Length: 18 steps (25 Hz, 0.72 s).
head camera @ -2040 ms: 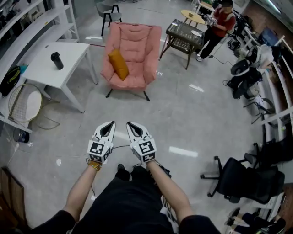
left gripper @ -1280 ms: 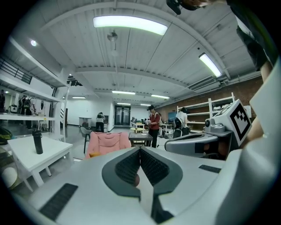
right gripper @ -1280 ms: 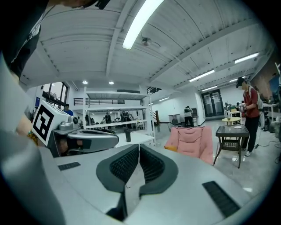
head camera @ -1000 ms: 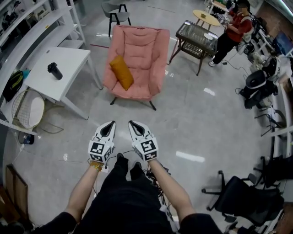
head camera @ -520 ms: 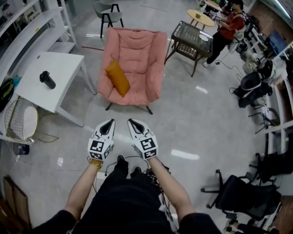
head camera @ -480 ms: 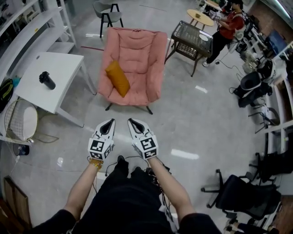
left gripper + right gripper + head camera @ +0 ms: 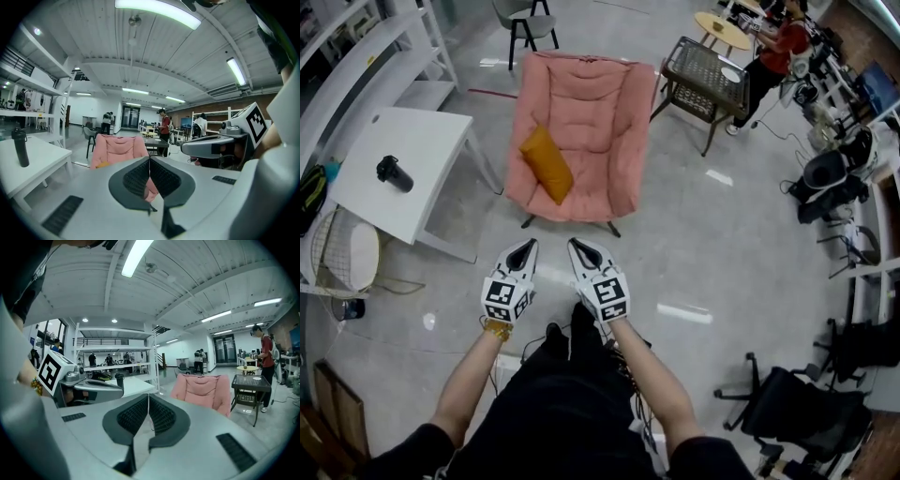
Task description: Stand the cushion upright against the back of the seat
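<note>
A mustard-yellow cushion (image 7: 547, 164) lies tilted on the left side of the seat of a pink armchair (image 7: 591, 103). In the left gripper view only a sliver of the cushion (image 7: 101, 164) shows at the armchair (image 7: 115, 147). The right gripper view shows the armchair (image 7: 202, 386) but not the cushion. My left gripper (image 7: 523, 247) and right gripper (image 7: 578, 247) are held side by side over the floor, a short way in front of the chair. Both are shut with nothing between their jaws.
A white table (image 7: 431, 141) with a black bottle (image 7: 394, 173) stands left of the armchair. A dark wire side table (image 7: 703, 70) is at its right, with a person in red (image 7: 778, 37) beyond. White shelving (image 7: 356, 66) lines the left; office chairs (image 7: 797, 412) stand at the right.
I have walked toward the armchair, so it and the cushion sit closer and larger in view. Both grippers stayed shut and side by side.
</note>
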Available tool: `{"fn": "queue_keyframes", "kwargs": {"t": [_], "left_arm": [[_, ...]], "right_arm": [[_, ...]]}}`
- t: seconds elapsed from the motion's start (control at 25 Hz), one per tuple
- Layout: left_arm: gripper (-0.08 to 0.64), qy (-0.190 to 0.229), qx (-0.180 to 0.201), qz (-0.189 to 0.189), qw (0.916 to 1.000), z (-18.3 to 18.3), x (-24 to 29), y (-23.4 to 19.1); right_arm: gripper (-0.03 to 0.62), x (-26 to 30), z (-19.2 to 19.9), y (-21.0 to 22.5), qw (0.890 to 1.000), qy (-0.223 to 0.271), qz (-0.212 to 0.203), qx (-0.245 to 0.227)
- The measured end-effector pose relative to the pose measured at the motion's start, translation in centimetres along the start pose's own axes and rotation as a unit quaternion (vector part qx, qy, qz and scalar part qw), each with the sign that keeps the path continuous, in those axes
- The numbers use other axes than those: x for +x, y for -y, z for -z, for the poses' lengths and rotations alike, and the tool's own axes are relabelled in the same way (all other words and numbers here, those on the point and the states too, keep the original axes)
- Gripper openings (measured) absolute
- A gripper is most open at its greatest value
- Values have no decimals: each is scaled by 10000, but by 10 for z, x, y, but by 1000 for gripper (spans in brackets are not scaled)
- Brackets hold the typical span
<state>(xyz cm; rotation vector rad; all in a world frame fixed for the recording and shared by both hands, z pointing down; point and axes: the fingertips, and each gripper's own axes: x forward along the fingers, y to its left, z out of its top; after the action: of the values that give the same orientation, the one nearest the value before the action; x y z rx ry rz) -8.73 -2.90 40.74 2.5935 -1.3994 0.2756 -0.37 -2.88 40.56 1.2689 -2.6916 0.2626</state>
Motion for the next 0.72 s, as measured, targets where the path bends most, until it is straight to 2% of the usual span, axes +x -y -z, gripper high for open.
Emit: {"fn": "queue_keyframes", "kwargs": {"t": [0.24, 0.48, 0.72], "left_arm": [[14, -243, 1, -203, 9995, 1, 50, -21], [14, -307, 44, -347, 9989, -8, 95, -30], [14, -343, -49, -388, 9986, -10, 128, -61]], "right_arm": [[17, 41, -7, 48, 9997, -14, -264, 5], [17, 69, -15, 103, 9993, 4, -385, -13], [17, 110, -20, 127, 9987, -118, -486, -49]]}}
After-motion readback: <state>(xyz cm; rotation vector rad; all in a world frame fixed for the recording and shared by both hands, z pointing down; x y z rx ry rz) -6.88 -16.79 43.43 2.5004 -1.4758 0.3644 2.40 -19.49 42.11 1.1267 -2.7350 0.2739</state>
